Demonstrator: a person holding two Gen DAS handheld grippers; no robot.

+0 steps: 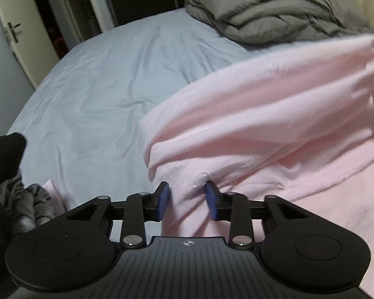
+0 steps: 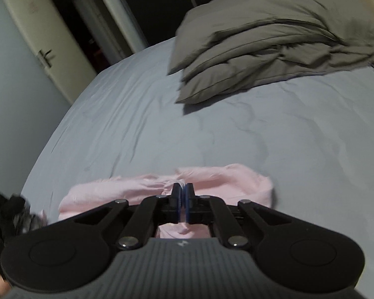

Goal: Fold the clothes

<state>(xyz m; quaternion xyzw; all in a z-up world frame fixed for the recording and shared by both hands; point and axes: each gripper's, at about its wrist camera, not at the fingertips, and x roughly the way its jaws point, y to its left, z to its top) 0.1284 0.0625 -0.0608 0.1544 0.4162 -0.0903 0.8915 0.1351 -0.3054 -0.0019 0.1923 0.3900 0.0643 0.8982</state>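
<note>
**Pink garment held at two points above the bed**

My left gripper (image 1: pixel 188 199) stands partly open, its blue pads (image 1: pixel 163 200) spread with a bunch of the pink garment (image 1: pixel 274 114) between them; the right-hand pad touches a puckered fold, but I cannot tell whether the cloth is truly clamped. From that camera the pink fabric stretches up and away to the right in long folds, raised off the pale blue bedsheet (image 1: pixel 94 94).

My right gripper (image 2: pixel 182 204) is pinched nearly closed on a gathered edge of the same garment (image 2: pixel 212 182), which lies bunched on the sheet (image 2: pixel 236 129) just ahead of the fingers.

A folded grey duvet (image 2: pixel 274 39) sits well apart at the far end of the bed (some dark and striped clothes (image 1: pixel 27 199) lie at the left edge).
</note>
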